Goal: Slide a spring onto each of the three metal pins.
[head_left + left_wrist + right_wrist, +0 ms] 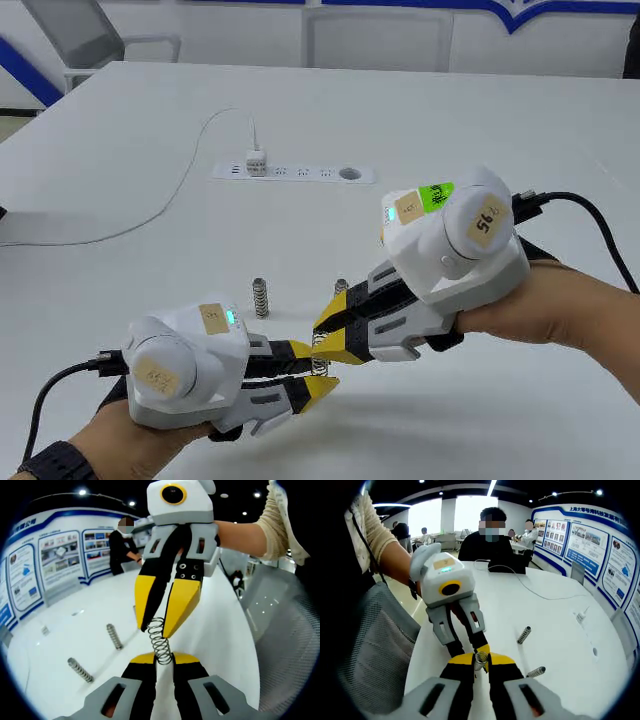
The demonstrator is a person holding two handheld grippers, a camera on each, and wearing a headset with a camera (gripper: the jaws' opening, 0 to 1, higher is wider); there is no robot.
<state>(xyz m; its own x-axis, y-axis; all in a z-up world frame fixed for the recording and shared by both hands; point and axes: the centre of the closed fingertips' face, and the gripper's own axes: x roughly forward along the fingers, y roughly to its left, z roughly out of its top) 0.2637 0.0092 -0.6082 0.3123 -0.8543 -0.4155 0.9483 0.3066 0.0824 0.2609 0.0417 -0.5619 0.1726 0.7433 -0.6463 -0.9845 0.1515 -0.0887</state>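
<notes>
Tongs come in a pair. In the head view, left tongs (314,370) at 7 o'clock and right tongs (324,338) at 3 o'clock both pinch one spring (320,360), jaws almost closed. Two upright springs (261,297) (341,287) stand on the table (120,150) at 12 o'clock from it. One sticker on the right tongs looks like "95".

In the left gripper view, right tongs (156,629) reach in from 12 o'clock, squeezing the spring (161,645). Left tongs (164,659) grip its other end at 6 o'clock. Two upright springs (114,636) (80,670) sit at 8 o'clock.

In the right gripper view, left tongs (482,649) come from 11 o'clock. Right tongs (480,662) clamp the spring (480,658) at 6 o'clock. Two upright springs (523,635) (536,671) sit at 4 o'clock.
</notes>
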